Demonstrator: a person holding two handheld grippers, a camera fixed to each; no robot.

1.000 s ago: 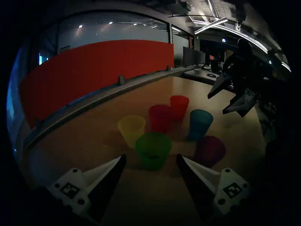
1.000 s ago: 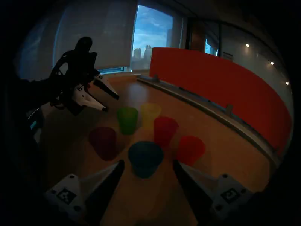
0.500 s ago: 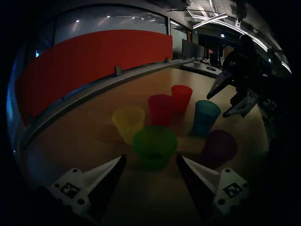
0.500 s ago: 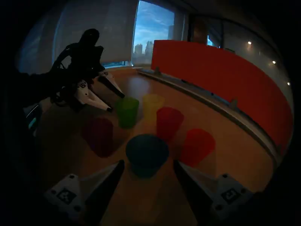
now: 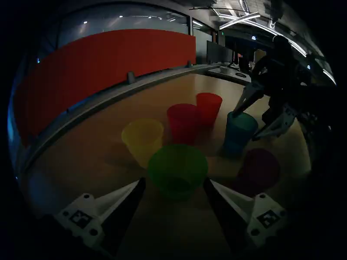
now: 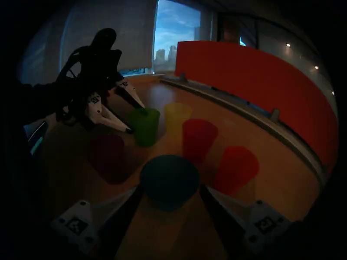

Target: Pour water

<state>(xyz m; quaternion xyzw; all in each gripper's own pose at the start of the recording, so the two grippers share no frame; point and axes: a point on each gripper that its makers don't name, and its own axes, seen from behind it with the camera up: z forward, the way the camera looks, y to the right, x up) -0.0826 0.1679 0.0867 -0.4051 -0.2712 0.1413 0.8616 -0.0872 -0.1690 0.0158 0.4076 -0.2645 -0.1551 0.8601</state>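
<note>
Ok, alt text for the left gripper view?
The open left gripper flanks a green cup on a wooden table. Behind it stand a yellow cup, two red cups, a teal cup and a purple cup; the right gripper straddles the teal cup.

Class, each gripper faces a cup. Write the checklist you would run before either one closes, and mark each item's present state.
1. The left gripper is open: ok.
2. The green cup sits centred ahead of its fingers: ok.
3. The right gripper is open: ok.
4. The teal cup sits centred ahead of its fingers: ok.
5. Both cups stand upright on the table: ok.
6. Water in either cup: cannot tell, too dark.
</note>
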